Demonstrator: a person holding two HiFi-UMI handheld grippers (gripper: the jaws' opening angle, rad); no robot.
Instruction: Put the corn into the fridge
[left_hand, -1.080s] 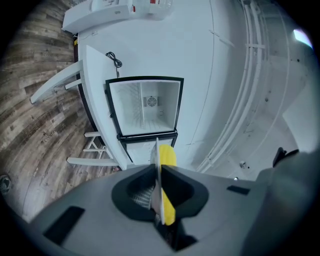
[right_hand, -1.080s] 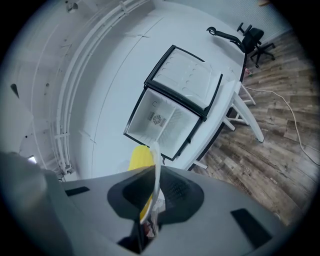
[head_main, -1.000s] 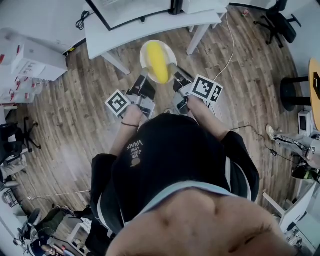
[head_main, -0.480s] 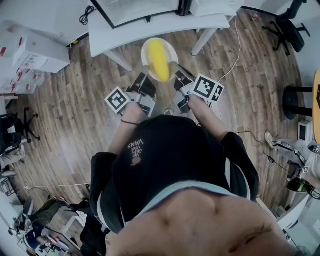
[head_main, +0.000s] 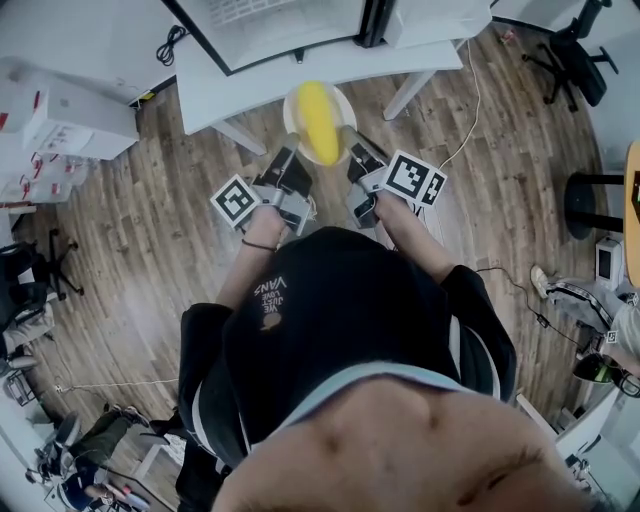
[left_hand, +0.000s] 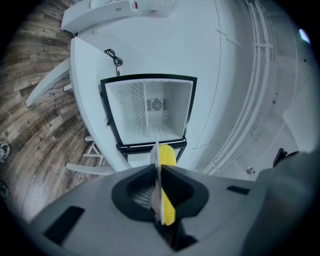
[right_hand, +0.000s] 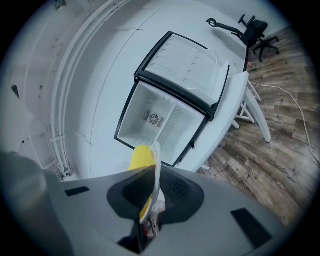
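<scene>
**Corn on its plate is closing in on the open fridge**

The left gripper (head_main: 288, 152) and right gripper (head_main: 349, 138) are each clamping an opposite rim of a white plate (head_main: 293, 100). The corn (head_main: 318, 122) is lying on it, top centre of the head view. A second ago the plate was short of the table (head_main: 215, 90). Now it is overlapping the table's edge, so the fridge (left_hand: 147, 115) is coming within reach. The shirt (head_main: 340, 300) print seems to be reading "VANS"; the rest is too small.
</scene>
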